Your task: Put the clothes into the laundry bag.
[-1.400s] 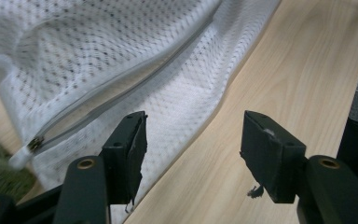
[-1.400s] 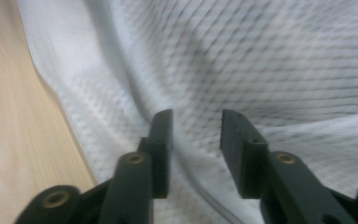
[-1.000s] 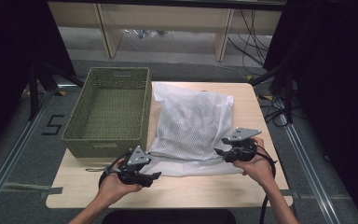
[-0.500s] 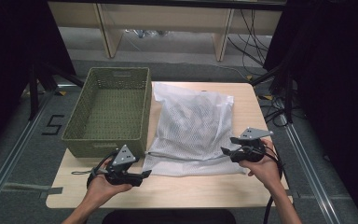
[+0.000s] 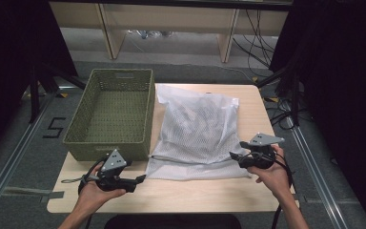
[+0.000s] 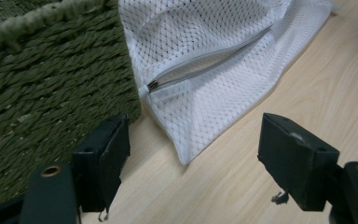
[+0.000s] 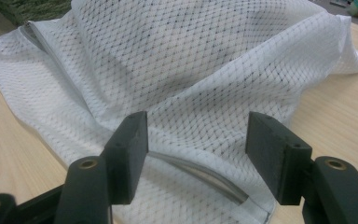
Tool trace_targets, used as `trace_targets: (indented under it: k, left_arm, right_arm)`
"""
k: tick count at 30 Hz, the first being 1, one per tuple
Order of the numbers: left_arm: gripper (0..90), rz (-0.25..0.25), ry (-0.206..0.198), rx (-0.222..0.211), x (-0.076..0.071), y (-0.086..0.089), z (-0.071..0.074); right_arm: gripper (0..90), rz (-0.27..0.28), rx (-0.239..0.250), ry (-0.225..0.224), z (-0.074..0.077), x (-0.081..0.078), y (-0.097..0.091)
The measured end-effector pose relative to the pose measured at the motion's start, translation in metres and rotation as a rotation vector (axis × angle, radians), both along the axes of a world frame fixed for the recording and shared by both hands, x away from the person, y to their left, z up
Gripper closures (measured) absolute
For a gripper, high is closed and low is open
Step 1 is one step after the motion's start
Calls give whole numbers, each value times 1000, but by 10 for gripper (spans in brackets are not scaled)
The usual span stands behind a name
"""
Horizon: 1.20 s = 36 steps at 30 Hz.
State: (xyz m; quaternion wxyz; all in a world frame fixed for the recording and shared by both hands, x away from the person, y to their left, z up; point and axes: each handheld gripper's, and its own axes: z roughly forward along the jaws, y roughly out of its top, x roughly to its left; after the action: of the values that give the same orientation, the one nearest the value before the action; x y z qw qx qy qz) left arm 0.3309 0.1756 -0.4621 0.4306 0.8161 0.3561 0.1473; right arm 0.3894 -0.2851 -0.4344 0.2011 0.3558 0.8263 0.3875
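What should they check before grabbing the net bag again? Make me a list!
1. Left claw open, nothing between its jaws: ok; they have just been opening.
2. Right claw open over the bag, mesh not pinched: ok; its jaws have just been opening too.
3. Zipper pull in sight at the bag's corner by the basket: ok.
4. Zipper closed all the way: cannot tell.
5. Bag lying flat on the table, beside the basket: ok.
6. What is inside the bag: cannot tell.
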Motion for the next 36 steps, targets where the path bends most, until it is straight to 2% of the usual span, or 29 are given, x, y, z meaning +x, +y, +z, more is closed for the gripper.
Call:
trace_targets:
  k: [1, 2, 3, 4, 5, 6, 7, 9, 10, 14, 15, 16, 18, 21, 22, 25, 27, 28, 29, 31, 32, 33, 36]
  left_arm:
    - [241, -3, -1, -26, -1, 1, -1]
    - [238, 4, 2, -13, -1, 3, -1]
    - [238, 5, -4, -21, -2, 4, -1]
    - [236, 1, -3, -3, -3, 6, 0]
    - [232, 9, -14, -32, -4, 5, -2]
    - [228, -13, -15, -8, -3, 8, -1]
    - [226, -13, -15, -8, -3, 8, -1]
    - [220, 11, -7, -26, -8, 7, -2]
    - [217, 4, -9, -35, -9, 7, -4]
    - [193, -3, -17, -20, -15, 5, -7]
    - [178, -3, -17, -20, -15, 5, -7]
    - [169, -15, -21, 9, -17, 5, -8]
    - [164, -17, -20, -2, -21, 1, -9]
    - [164, -50, -18, 28, -27, -1, -12]
    - [165, -43, -24, 25, -30, -3, -13]
    - [165, -57, -34, 23, -36, -4, -13]
    - [165, -60, -35, 44, -39, -4, -13]
    - [165, -56, -35, 20, -40, -6, -14]
    - [165, -59, -35, 41, -41, -6, -14]
    - [165, -57, -44, 30, -41, -8, -14]
    - [165, -57, -44, 30, -41, -8, -14]
    - [166, -60, -35, 52, -40, -8, -13]
    - [166, -65, -42, 47, -40, -9, -13]
  right_arm:
    - [405, 1, -1, -8, -1, -1, 0]
    - [402, -17, 9, 7, -1, -3, 1]
    - [398, -3, 8, -2, -2, -3, 1]
    - [396, -11, 12, 3, -2, -5, 2]
    - [396, 0, 10, -3, -3, -6, 1]
    - [393, -5, 18, 5, -4, -8, 2]
    - [391, -9, 18, 3, -5, -10, 3]
    - [389, 7, 23, 3, -7, -13, 4]
    - [388, 10, 28, 5, -8, -15, 4]
    - [380, 9, 43, 13, -12, -26, 8]
    - [378, 23, 42, 8, -13, -27, 8]
    - [377, 34, 47, 7, -14, -30, 9]
    - [373, 35, 59, 33, -17, -37, 11]
    - [370, 70, 48, 40, -21, -45, 13]
    - [369, 64, 59, 50, -23, -49, 15]
    - [362, 76, 44, 46, -26, -56, 15]
    - [360, 75, 39, 61, -29, -62, 17]
    - [360, 87, 27, 61, -30, -63, 17]
    - [358, 92, 19, 63, -31, -65, 18]
    - [353, 91, 15, 85, -32, -69, 19]
    - [352, 98, 0, 72, -34, -70, 20]
    - [349, 99, -5, 84, -34, -71, 20]
    - [346, 110, -21, 86, -36, -72, 21]
